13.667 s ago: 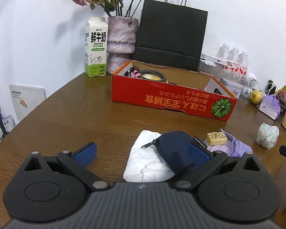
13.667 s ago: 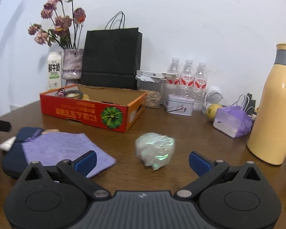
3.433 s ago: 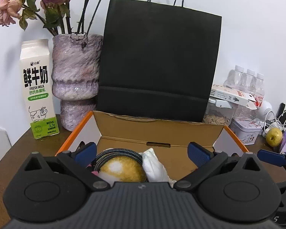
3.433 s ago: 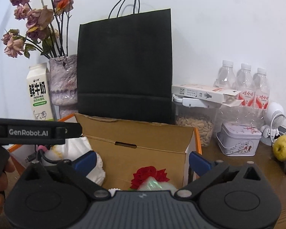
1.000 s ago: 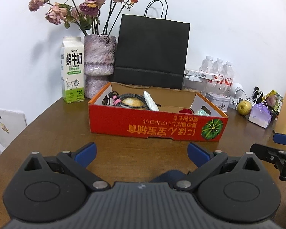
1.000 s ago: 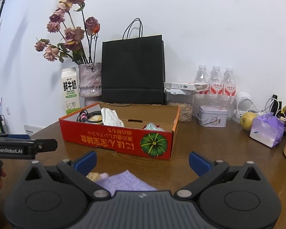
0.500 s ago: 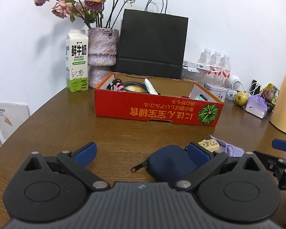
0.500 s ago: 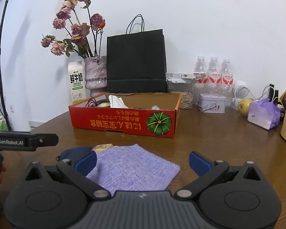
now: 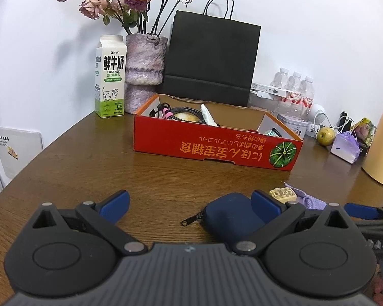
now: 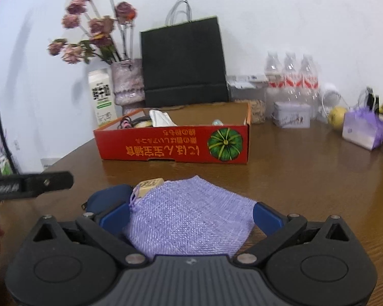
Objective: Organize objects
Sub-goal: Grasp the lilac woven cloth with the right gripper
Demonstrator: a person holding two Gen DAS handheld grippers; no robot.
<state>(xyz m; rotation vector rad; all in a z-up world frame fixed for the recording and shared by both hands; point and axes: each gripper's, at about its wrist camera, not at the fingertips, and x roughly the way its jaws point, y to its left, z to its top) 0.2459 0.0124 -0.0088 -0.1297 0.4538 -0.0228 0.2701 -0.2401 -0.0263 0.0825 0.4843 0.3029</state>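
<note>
Purple cloth (image 10: 191, 216) between the right gripper's (image 10: 191, 215) spread fingers (image 10: 266, 218); left gripper's (image 9: 190, 202) fingers (image 9: 113, 202) likewise apart, navy pouch (image 9: 231, 215) beside one.

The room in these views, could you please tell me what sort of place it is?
Probably a home or small office: a wooden table against a wall, with a flower vase, milk carton and water bottles.

Both wrist cams low over table, facing shared red box (image 9: 217, 144) (image 10: 173, 145).

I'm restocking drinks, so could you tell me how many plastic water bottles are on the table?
3. They stand side by side at the table's back edge by the wall: left, middle and right, behind a small tin. Others may be hidden.
</note>
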